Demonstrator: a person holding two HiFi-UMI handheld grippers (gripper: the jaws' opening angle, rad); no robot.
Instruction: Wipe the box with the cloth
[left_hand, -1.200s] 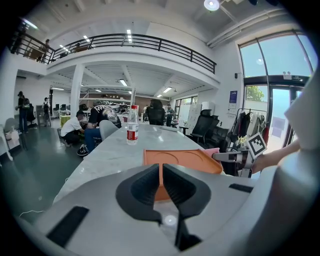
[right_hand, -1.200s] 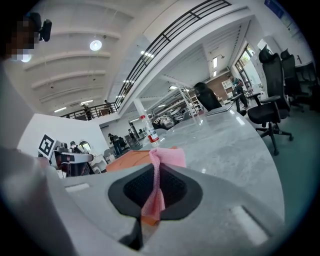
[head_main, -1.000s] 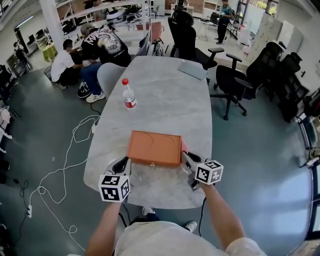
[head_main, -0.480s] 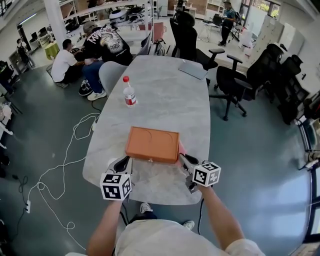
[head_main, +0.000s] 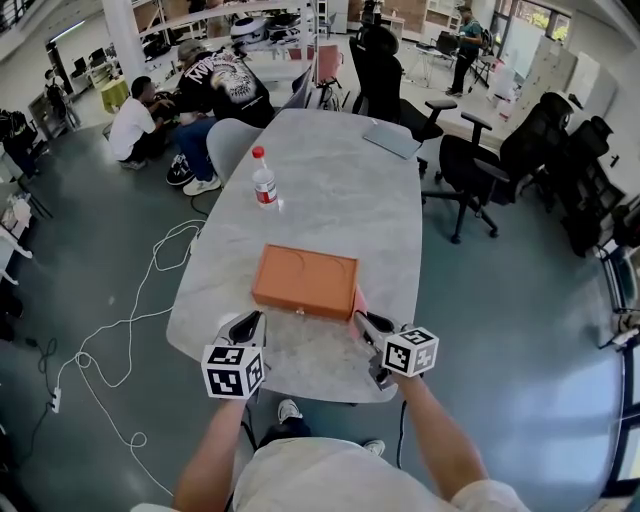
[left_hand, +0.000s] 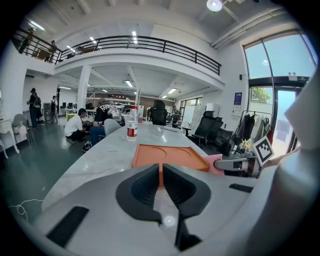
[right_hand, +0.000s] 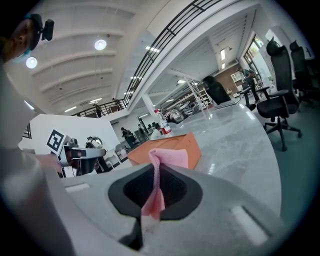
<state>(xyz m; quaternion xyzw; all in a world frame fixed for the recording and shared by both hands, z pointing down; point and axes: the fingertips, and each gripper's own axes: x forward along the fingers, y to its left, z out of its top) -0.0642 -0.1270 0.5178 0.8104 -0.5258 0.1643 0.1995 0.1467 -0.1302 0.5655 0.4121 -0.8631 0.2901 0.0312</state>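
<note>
An orange box (head_main: 305, 282) lies flat on the grey table (head_main: 330, 200) near its front end. My right gripper (head_main: 365, 320) is shut on a pink cloth (head_main: 358, 300), which sits by the box's near right corner. In the right gripper view the cloth (right_hand: 167, 157) stands pinched between the jaws of that gripper (right_hand: 156, 182), with the box (right_hand: 142, 152) just beyond. My left gripper (head_main: 250, 325) hovers at the box's near left corner, shut and holding nothing. The left gripper view shows the box (left_hand: 170, 156) ahead of its jaws and the cloth (left_hand: 215, 162) to the right.
A water bottle with a red cap (head_main: 264, 180) stands on the table's left side beyond the box. A flat grey laptop (head_main: 390, 138) lies at the far end. Office chairs (head_main: 470, 165) stand to the right, people (head_main: 215, 85) crouch at the far left, and cables (head_main: 130, 330) trail on the floor.
The head view has shifted a little. Both grippers stay at the box's near corners, and the right one still holds the cloth.
</note>
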